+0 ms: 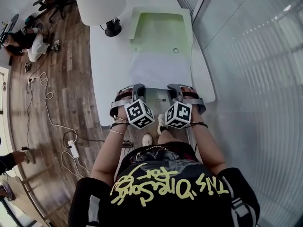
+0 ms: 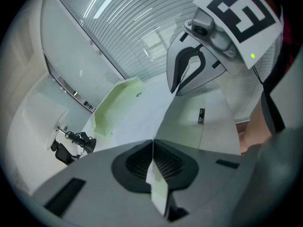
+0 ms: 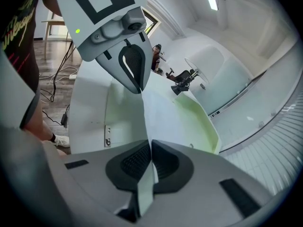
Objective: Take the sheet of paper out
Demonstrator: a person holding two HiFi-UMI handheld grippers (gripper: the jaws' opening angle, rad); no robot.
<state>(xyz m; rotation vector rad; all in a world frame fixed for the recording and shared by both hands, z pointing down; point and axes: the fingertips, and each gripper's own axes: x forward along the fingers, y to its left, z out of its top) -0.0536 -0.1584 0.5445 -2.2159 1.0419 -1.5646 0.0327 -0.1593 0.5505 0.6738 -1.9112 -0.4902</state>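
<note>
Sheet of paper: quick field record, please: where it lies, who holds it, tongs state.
item: sheet of paper, stretched between pale green holder and both tongs
surface: white table
left gripper: tongs shut on the sheet's near edge
right gripper: tongs shut on the same edge
far end: at the holder's mouth; inside or out, cannot tell
nearby: lamp

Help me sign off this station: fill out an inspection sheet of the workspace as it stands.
Surface: white table.
Job's things: sheet of paper reaches out of a light green tray toward the person.
Clutter: lamp at the table's far left.
Grippers: left gripper and right gripper are both shut on the sheet's near edge.
Cables: cords and power strip on the wooden floor, left of the table.
Surroundings: glass wall at right; someone sits on the floor far left.
</note>
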